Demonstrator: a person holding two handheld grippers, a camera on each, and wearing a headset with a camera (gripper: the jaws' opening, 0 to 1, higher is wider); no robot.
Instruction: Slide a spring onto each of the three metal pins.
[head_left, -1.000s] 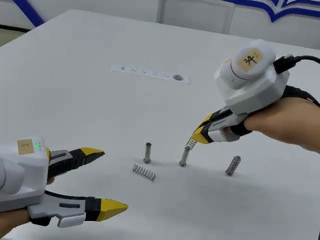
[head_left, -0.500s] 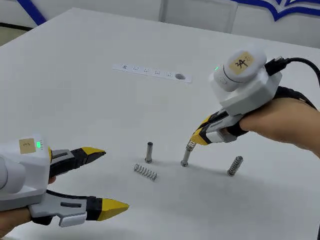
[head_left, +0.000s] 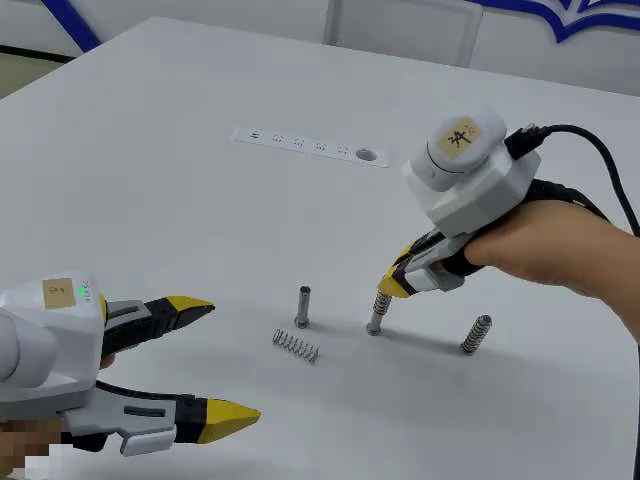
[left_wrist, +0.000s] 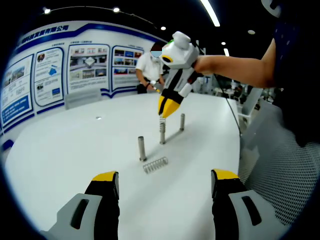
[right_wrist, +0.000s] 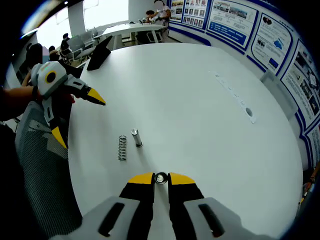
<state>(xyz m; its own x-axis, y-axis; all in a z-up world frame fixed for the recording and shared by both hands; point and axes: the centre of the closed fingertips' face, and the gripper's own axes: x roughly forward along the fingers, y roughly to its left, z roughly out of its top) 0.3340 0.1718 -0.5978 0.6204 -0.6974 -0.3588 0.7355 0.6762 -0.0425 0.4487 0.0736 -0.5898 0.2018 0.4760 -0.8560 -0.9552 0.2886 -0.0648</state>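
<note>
Spring (head_left: 296, 346) lies beside bare pin (head_left: 303, 306); right gripper (head_left: 388, 288) pinches second spring (head_left: 381, 302) atop middle pin (head_left: 374, 324), left gripper (head_left: 232, 358) spread

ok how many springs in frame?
3. Seated spring stands upright at the head view's right; held spring is on top of the middle pin, in the right claw; loose spring lies on the table beside the bare pin. None looks hidden.
</note>
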